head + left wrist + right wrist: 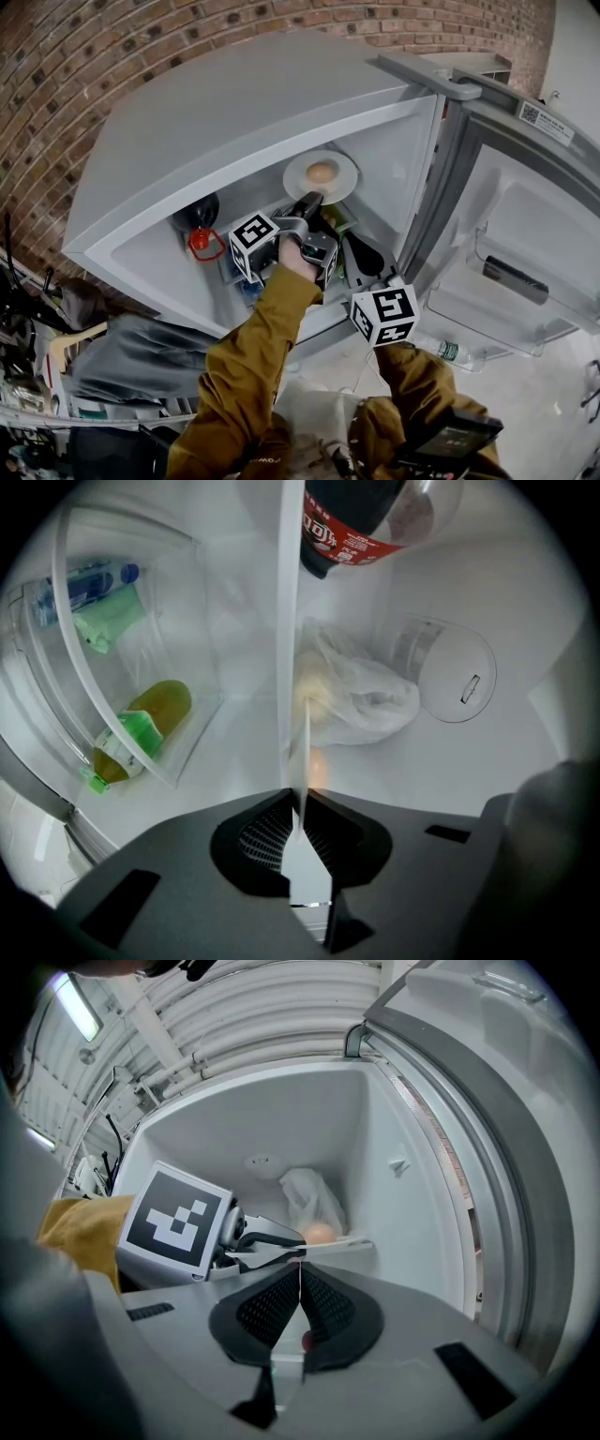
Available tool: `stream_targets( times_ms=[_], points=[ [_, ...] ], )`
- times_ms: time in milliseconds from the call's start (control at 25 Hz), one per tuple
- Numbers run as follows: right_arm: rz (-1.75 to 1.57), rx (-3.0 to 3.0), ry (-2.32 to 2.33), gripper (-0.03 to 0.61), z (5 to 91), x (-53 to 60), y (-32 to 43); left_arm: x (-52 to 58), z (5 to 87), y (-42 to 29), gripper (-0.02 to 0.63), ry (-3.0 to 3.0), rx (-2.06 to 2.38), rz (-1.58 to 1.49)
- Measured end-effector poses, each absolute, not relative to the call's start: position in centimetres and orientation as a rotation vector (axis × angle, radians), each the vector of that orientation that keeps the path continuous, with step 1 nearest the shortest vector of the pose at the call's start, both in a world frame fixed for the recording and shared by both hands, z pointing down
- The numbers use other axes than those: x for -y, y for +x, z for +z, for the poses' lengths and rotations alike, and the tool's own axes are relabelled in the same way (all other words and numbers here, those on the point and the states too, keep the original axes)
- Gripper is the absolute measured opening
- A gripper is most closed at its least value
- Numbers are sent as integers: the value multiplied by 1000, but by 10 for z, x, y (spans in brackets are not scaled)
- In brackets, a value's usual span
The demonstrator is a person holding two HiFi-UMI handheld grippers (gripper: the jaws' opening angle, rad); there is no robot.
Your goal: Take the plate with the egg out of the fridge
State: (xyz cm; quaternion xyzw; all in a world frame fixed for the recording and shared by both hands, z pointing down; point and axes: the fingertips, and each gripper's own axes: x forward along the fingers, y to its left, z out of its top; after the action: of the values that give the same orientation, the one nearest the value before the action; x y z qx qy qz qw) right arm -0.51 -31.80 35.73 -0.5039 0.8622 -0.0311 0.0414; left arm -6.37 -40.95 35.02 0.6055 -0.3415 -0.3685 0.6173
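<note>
A white plate (344, 185) carrying a tan egg (320, 172) sits on a shelf inside the open fridge (234, 122). My left gripper (308, 202) reaches in and its jaws are shut on the plate's near rim. In the left gripper view the plate (291, 621) shows edge-on, running between the left gripper's (298, 803) pads. The right gripper (300, 1274) hangs back just outside the fridge, shut on nothing, facing the plate (347, 1242) and egg (320, 1233); its marker cube (384, 316) shows below the left arm.
A dark cola bottle (352, 527) with a red label lies close beside the plate, and a white plastic bag (361, 696) sits behind it. A yellow drink bottle (141, 728) rests in a clear bin. The fridge door (525, 234) stands open at right.
</note>
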Motion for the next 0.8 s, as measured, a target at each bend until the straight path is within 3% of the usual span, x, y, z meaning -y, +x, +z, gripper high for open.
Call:
stream_targets(
  times_ms=[800],
  points=[
    [-128, -2597, -1593, 8, 365, 303, 2, 375, 350, -73, 34, 1395, 743, -867]
  ],
)
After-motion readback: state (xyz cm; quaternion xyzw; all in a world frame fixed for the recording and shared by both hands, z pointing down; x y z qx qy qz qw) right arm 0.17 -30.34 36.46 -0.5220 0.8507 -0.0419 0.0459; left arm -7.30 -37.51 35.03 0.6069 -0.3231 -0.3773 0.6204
